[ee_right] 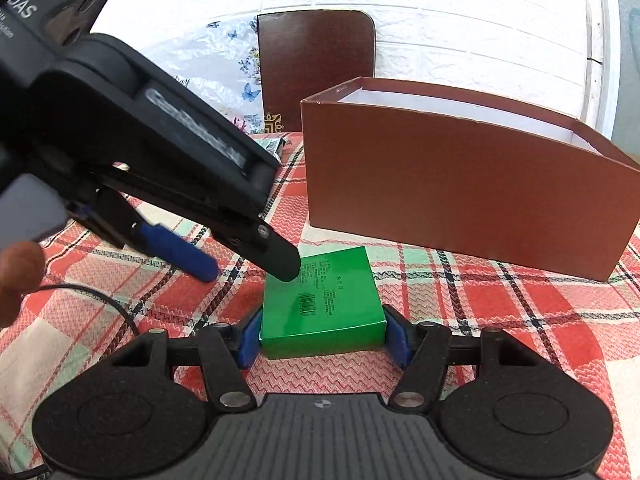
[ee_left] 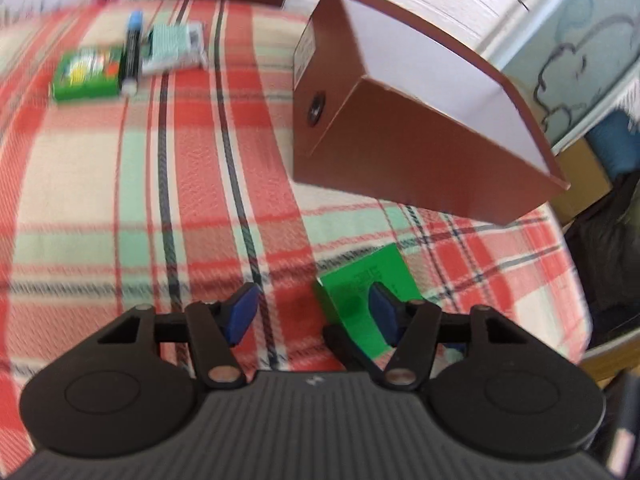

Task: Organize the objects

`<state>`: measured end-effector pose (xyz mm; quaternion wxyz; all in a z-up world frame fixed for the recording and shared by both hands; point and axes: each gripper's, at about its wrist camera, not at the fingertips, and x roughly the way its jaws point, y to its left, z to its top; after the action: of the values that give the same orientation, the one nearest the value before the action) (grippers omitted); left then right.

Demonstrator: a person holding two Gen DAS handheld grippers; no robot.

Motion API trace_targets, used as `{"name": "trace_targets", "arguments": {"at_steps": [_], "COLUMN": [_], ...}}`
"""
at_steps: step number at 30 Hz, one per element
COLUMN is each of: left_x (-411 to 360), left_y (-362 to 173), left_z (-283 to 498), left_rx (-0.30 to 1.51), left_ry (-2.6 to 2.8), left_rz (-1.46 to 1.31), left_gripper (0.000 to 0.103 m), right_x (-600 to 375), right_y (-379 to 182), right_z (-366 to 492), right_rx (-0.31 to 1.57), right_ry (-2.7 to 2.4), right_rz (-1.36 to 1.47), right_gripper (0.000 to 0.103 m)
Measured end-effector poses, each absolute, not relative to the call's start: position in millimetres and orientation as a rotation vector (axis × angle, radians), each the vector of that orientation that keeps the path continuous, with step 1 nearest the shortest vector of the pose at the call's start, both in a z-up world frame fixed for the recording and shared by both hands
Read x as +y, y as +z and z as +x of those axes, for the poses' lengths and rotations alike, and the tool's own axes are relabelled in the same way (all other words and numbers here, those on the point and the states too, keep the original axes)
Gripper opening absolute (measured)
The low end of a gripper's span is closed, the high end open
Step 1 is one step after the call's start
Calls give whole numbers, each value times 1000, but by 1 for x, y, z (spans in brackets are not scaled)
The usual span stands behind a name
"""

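A flat green box [ee_right: 324, 300] lies on the plaid tablecloth, in front of an open brown cardboard box [ee_right: 460, 184] with a white inside. My right gripper [ee_right: 322, 340] has its blue pads against both sides of the green box's near end. My left gripper [ee_left: 314, 312] is open and empty; it hovers just left of the same green box [ee_left: 368, 284], its right finger over the box's edge. In the right wrist view the left gripper [ee_right: 248, 268] comes in from the upper left, one black finger tip over the green box's far corner.
At the far left lie a second green box [ee_left: 86, 74], a blue-capped marker [ee_left: 132, 54] and a pale teal packet [ee_left: 172, 46]. The brown box [ee_left: 404, 104] stands near the table's right edge. A dark wooden chair back [ee_right: 316, 68] stands behind the table.
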<state>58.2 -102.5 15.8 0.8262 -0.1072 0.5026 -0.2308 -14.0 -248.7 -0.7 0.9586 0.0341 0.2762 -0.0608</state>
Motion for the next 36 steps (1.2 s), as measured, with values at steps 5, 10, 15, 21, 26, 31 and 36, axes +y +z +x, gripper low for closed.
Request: {"name": "trace_targets", "arguments": {"at_steps": [5,10,15,21,26,31,36], "left_x": [-121,-127,-144,-189,-218,-204,-193], "left_y": [8,31,97,123,115,105,103], "left_z": [58,59,54,94,129,128,115], "left_rx": [1090,1068,866,759,739,754,735], "left_ry": [-560,-623,-726,-711,-580,-543,-509], "left_rz": [-216,-270,-222,-136,-3,4,16], "left_gripper": [55,47,47,48,55,55,56], "right_x": [-248,-250,-254,-292,-312,-305,-291], "right_y": [-1,11,52,73,61,57,53], "right_z": [-16,-31,-45,-3,50,31,3], "right_rx": [553,466,212,157,281,224,181], "right_ry": [-115,-152,-242,-309,-326,-333,-356], "right_rz": [68,70,-15,30,14,30,51], "right_gripper": [61,61,61,61,63,65,66]}}
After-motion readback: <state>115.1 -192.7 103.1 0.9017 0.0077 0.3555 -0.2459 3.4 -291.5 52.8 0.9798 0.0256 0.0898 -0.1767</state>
